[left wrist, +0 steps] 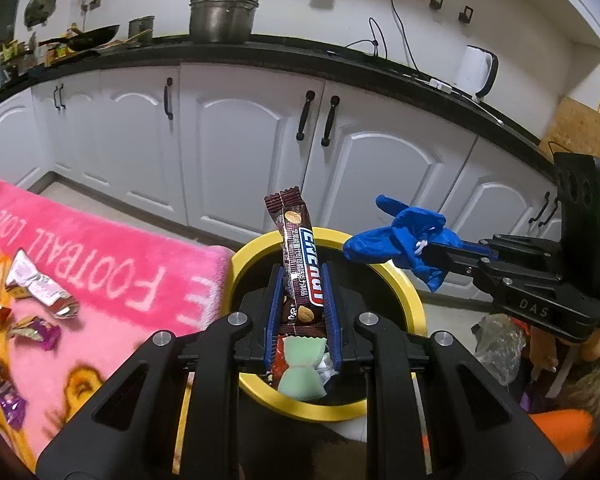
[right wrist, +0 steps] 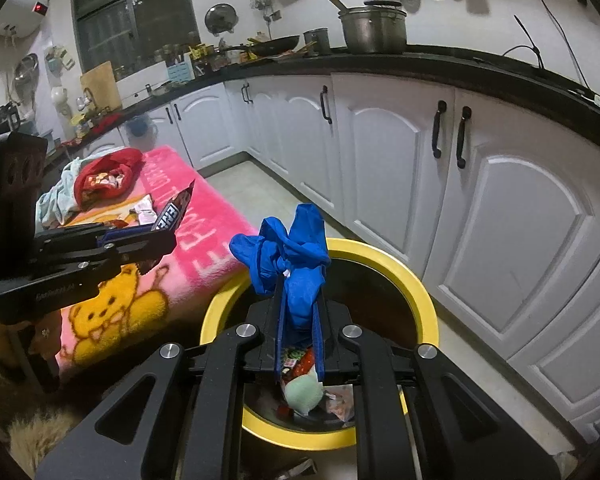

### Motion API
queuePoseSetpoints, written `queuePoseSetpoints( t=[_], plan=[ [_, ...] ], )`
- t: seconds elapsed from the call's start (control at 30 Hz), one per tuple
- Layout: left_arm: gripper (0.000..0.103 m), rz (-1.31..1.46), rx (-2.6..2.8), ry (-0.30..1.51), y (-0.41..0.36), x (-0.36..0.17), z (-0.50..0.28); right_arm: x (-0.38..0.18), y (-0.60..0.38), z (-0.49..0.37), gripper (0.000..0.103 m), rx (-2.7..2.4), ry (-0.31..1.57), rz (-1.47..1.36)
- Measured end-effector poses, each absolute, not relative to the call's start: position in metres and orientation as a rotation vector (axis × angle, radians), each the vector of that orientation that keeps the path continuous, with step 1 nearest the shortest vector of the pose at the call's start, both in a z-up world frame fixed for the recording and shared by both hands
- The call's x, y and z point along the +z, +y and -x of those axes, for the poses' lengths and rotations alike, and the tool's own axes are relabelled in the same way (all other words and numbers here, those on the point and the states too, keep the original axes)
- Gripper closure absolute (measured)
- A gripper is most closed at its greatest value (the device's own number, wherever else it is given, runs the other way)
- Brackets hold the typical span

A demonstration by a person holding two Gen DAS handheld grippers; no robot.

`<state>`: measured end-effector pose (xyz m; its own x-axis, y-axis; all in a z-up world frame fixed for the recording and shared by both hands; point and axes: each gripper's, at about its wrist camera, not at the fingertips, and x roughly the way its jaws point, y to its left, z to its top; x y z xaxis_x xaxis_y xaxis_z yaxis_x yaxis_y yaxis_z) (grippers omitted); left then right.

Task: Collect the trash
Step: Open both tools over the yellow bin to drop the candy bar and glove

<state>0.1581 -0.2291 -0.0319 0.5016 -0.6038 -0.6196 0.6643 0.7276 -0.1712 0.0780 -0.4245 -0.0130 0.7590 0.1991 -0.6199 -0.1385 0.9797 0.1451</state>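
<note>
Over yellow bin rim (left wrist: 396,276): both loaded tools.

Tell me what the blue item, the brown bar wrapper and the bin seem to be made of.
Blue item, in the right tool: thin matte film, probably a crumpled glove or bag; it folds limply.
Bar wrapper, in the left tool: glossy printed plastic film with crimped ends.
Bin: smooth yellow rim, likely hard plastic; dark inside.

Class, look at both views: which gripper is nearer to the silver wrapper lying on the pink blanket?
Left. The left gripper, holding a snack bar, sits over the yellow bin beside the blanket with the silver wrapper. The right gripper, holding a blue glove, is farther away across the bin.
</note>
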Motion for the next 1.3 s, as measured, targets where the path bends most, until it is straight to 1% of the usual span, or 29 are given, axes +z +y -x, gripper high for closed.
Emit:
queuePoseSetpoints(
  t=[0.53,1.03,1.1,1.23,1.27,1.3],
  plan=[
    [0.089,-0.112,-0.785,0.757,-0.258,-0.052,-0.174,-0.038,-0.434,-0.082,0.092,0.155,0.742,-0.101],
    [0.088,-0.118,-0.783,0.807,-0.270,-0.070,-0.188,-0.054,-0.433,-0.093,0.089,0.137,0.768,-0.095],
    [0.085,-0.120,-0.777,0.810,-0.270,-0.071,-0.189,-0.056,-0.434,-0.094,0.089,0.136,0.771,-0.098],
    [0.073,-0.119,-0.768,0.813,-0.270,-0.072,-0.190,-0.056,-0.437,-0.096,0.085,0.128,0.772,-0.103],
    [0.068,-0.119,-0.764,0.814,-0.270,-0.072,-0.191,-0.056,-0.438,-0.096,0.081,0.125,0.771,-0.104],
    [0.066,-0.117,-0.760,0.814,-0.269,-0.072,-0.191,-0.055,-0.438,-0.096,0.078,0.122,0.770,-0.107]
  ],
)
